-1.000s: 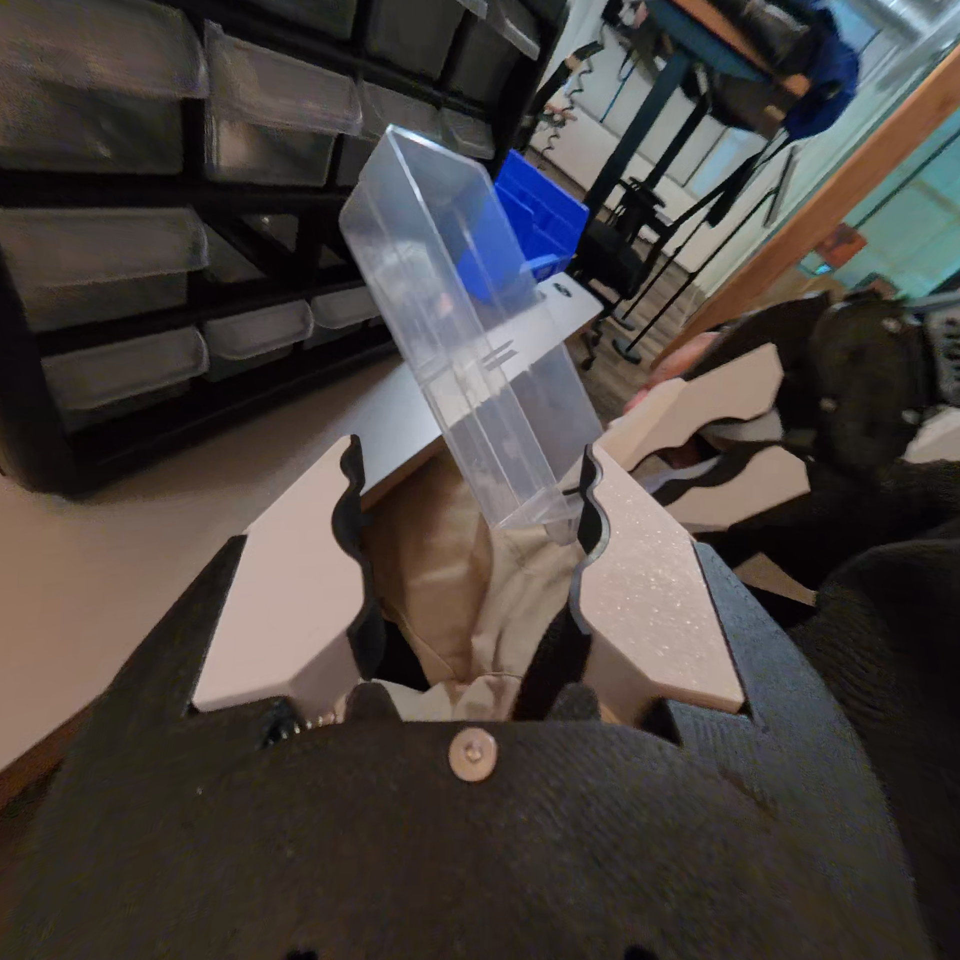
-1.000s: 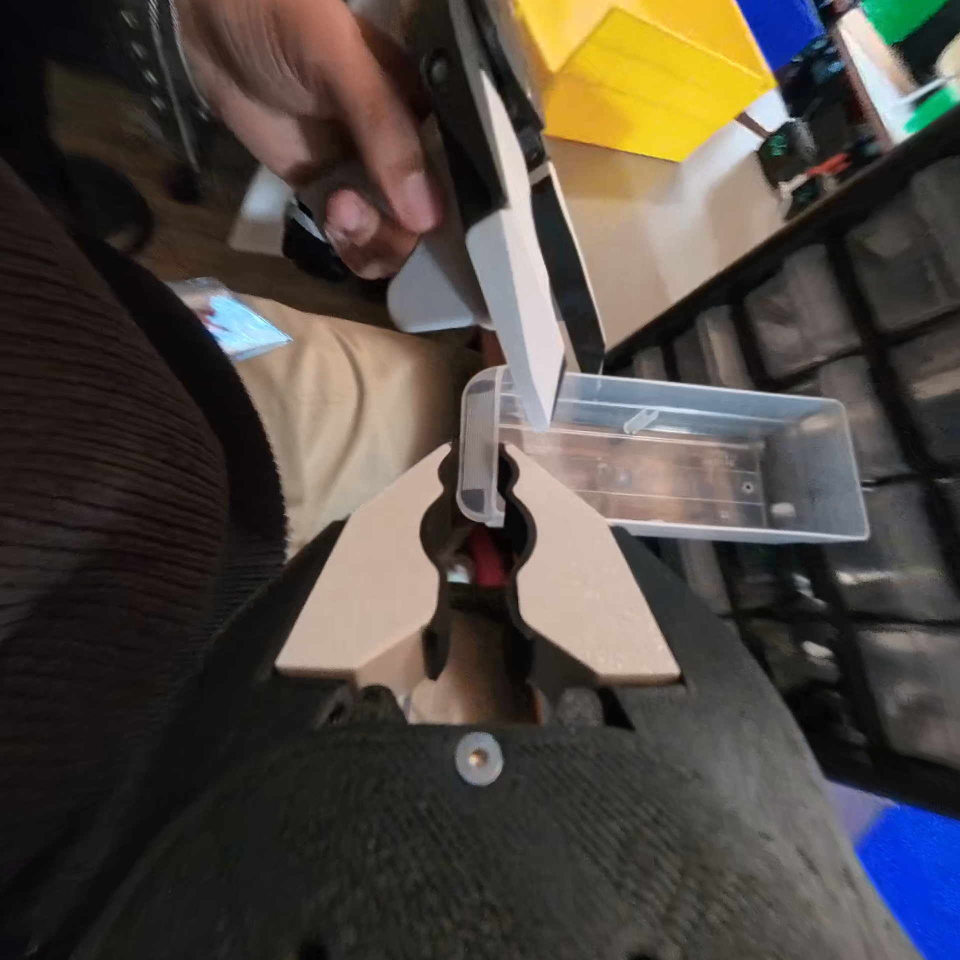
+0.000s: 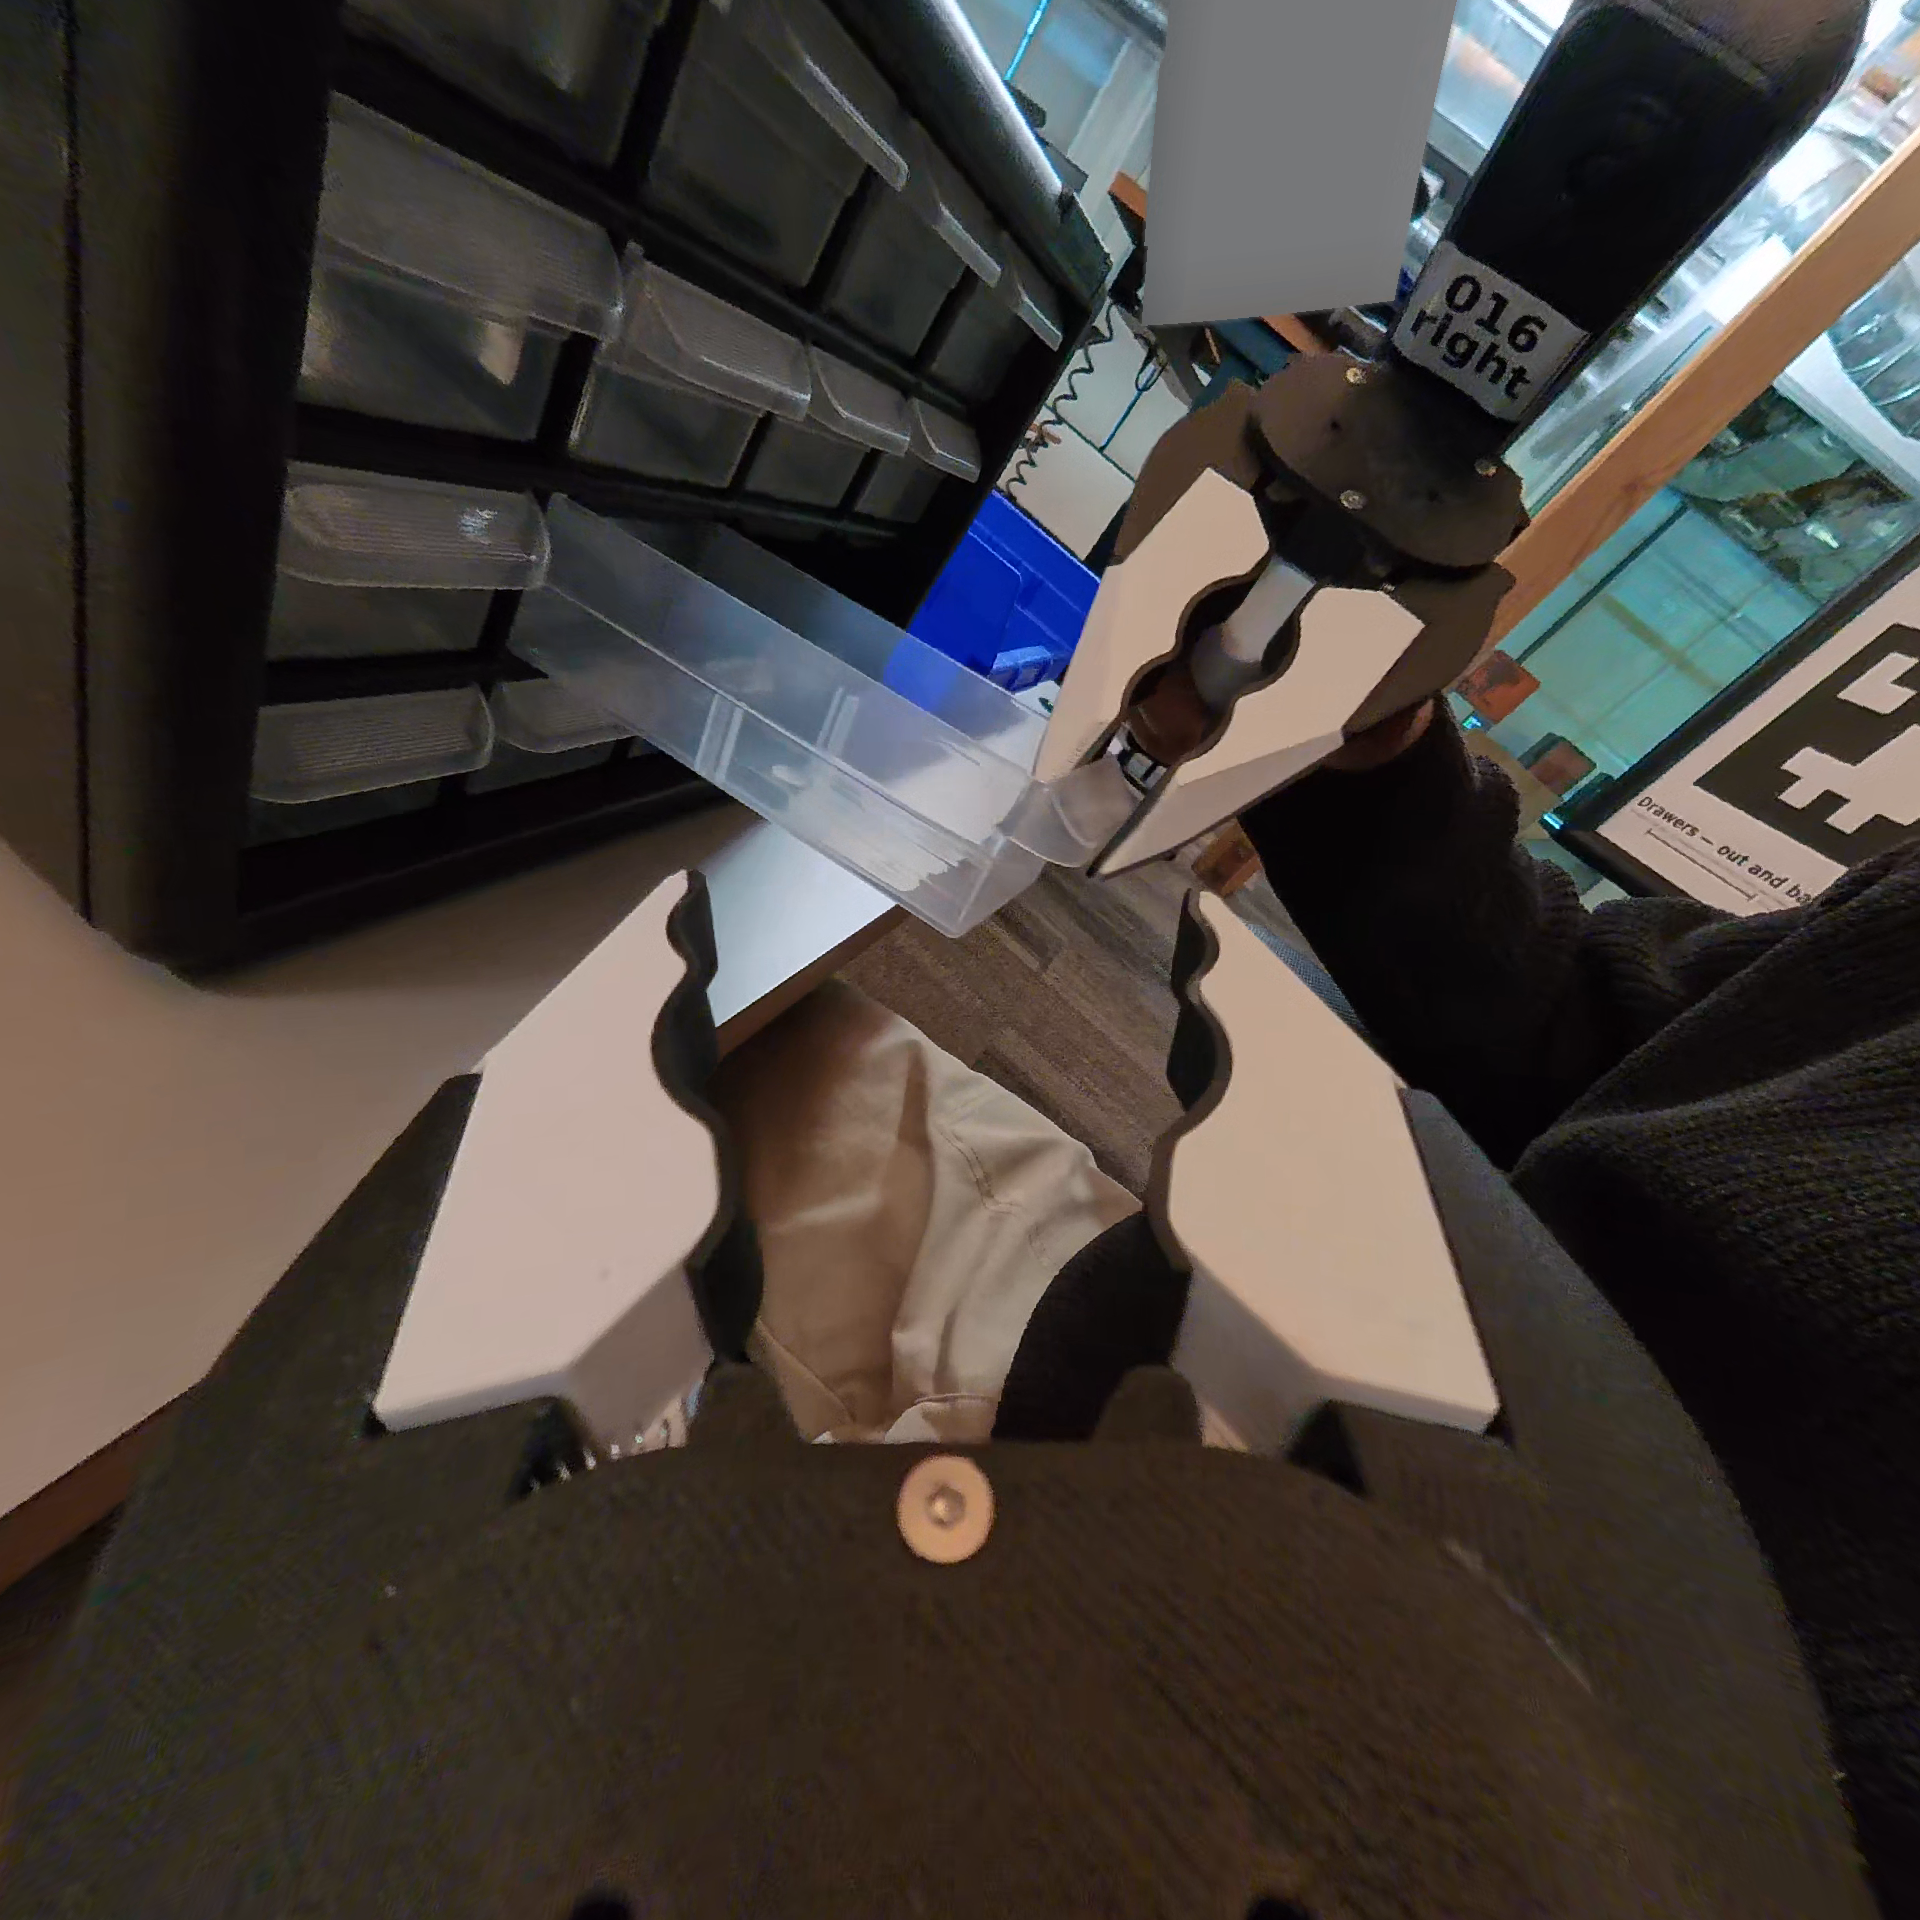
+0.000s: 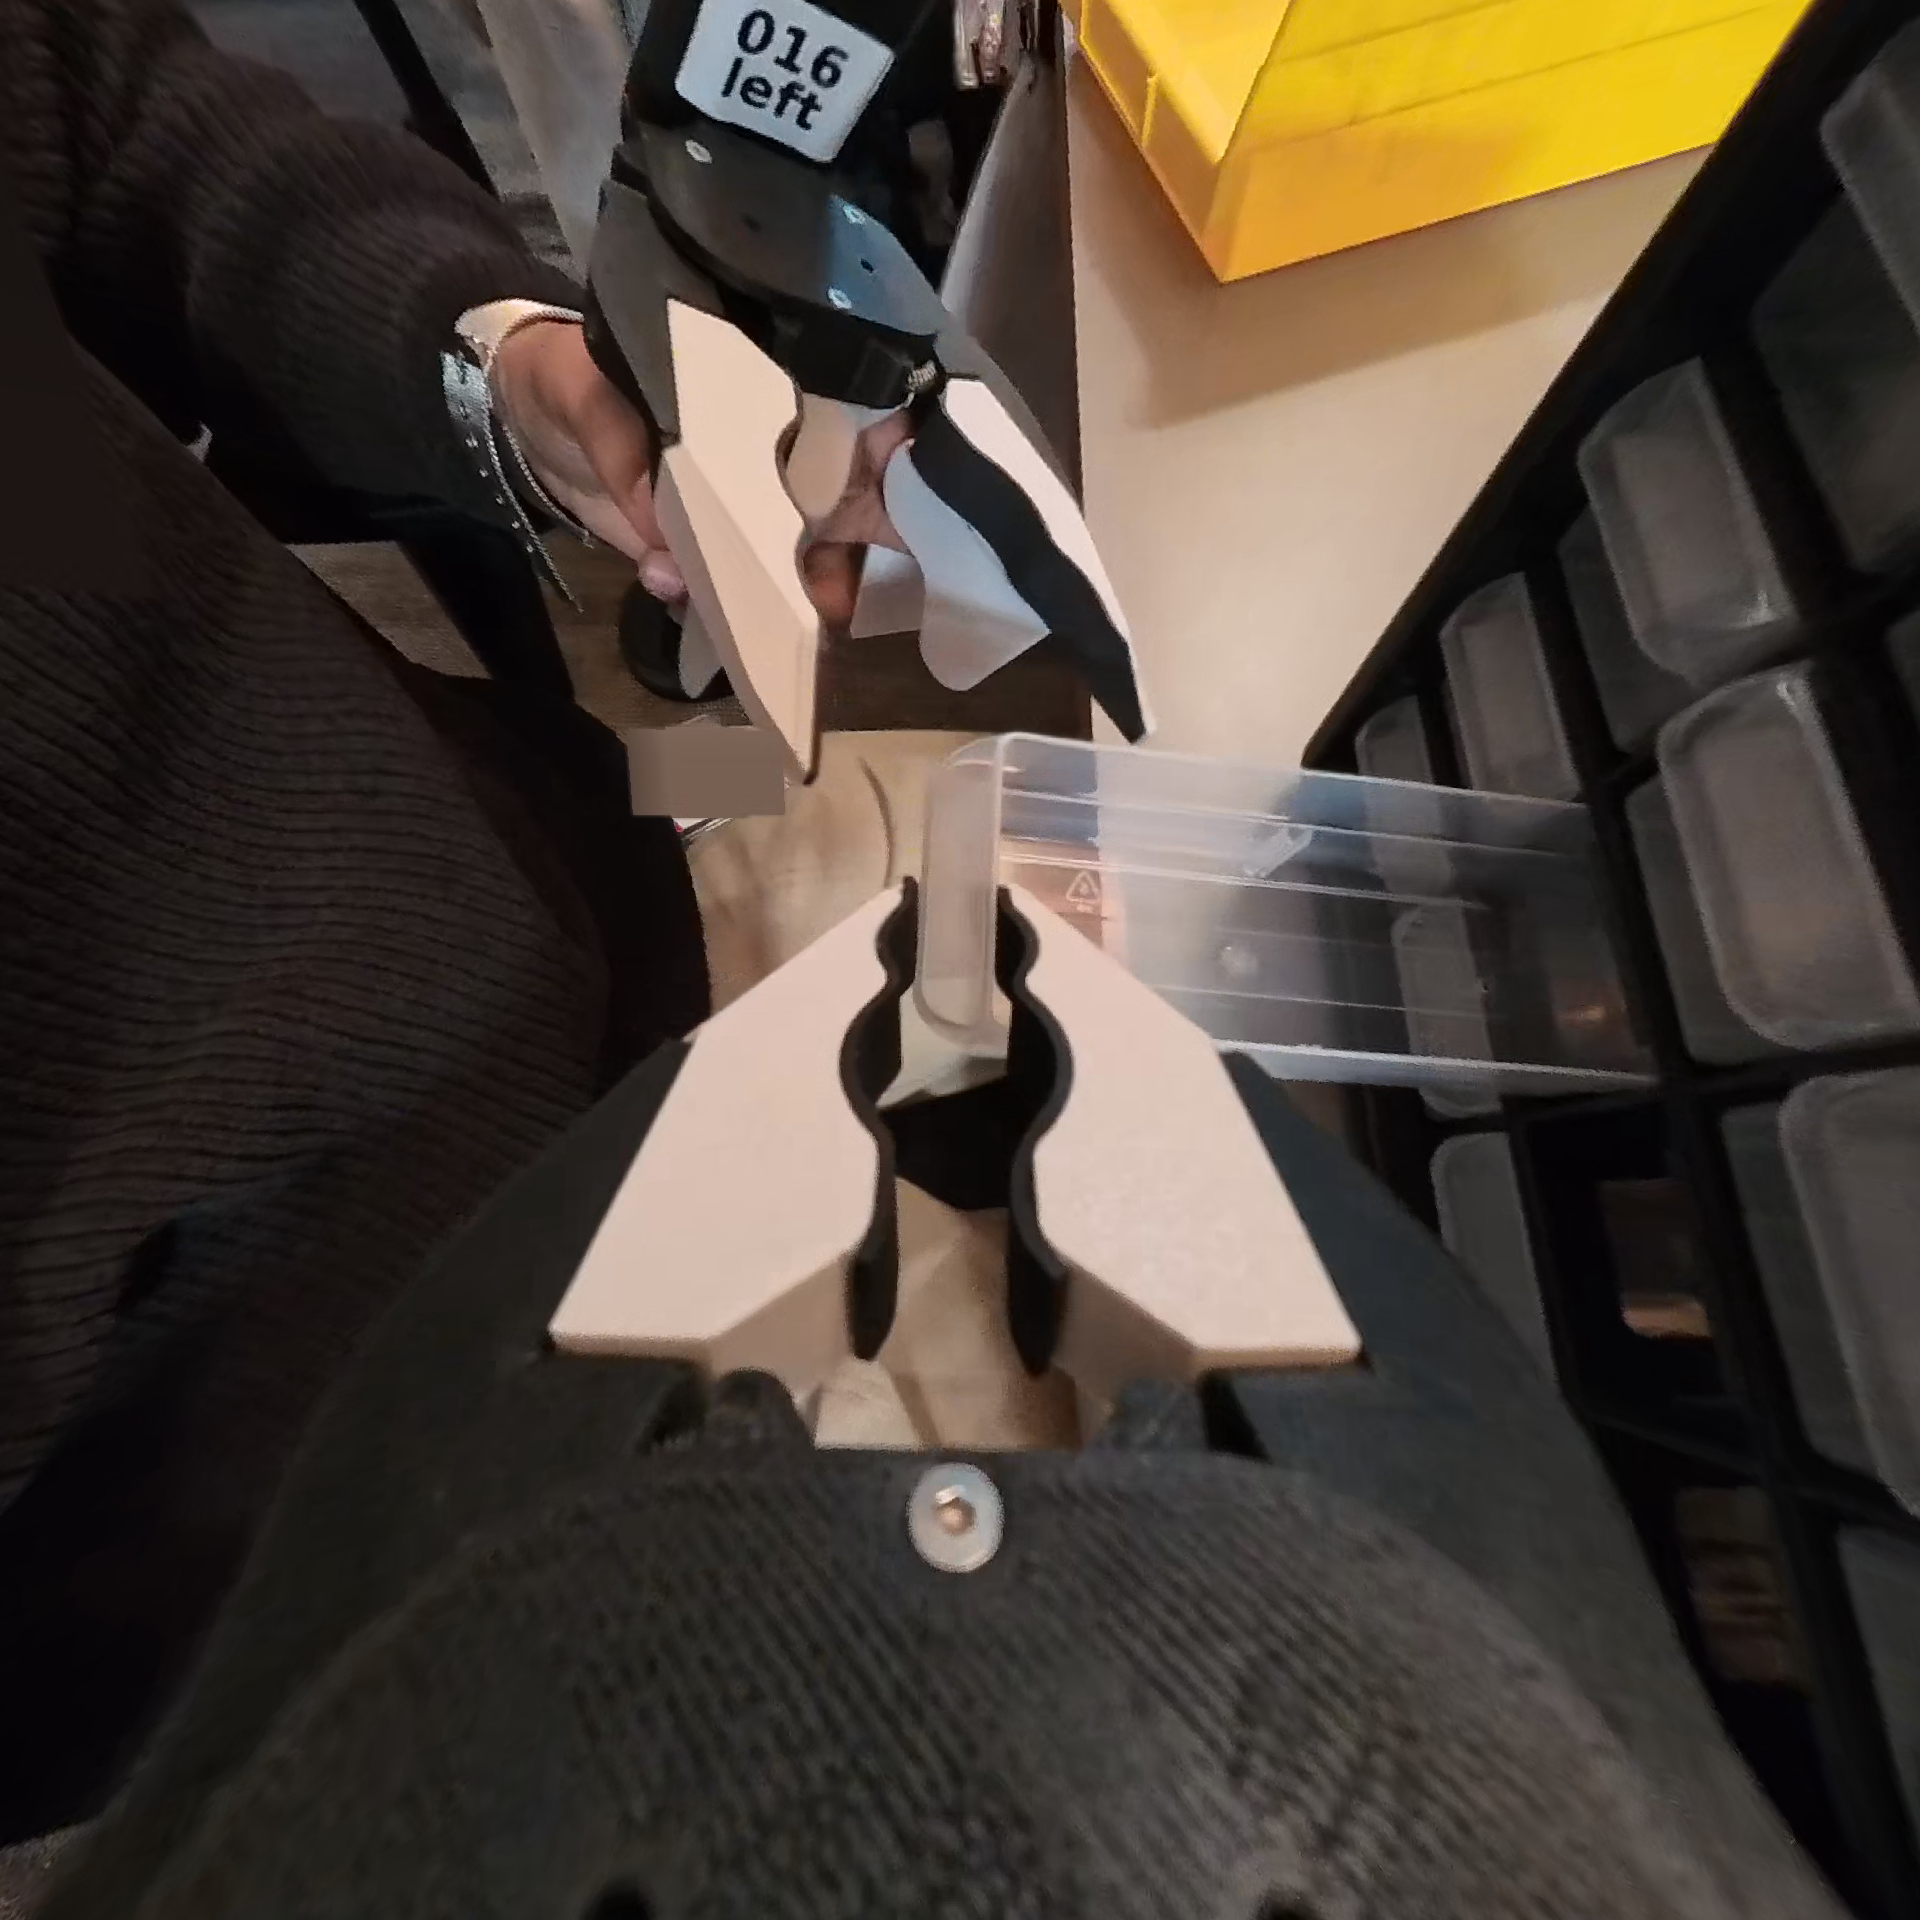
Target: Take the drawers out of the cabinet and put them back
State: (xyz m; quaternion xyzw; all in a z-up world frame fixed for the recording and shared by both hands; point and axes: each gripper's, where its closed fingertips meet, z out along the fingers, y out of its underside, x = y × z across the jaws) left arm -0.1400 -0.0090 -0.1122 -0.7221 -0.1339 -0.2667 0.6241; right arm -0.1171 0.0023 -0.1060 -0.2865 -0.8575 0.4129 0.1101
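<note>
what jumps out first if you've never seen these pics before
The clear plastic drawer stands out first: it sticks out of the black cabinet, its far end in a slot, its front lip pinched by the right tongs. Next, the left tongs gape open and empty, near the drawer's front. A bright yellow bin sits on the table behind.

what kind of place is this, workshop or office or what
Probably a workshop or lab: a black small-parts cabinet of clear drawers stands on a pale table, with yellow and blue storage bins nearby.
</note>
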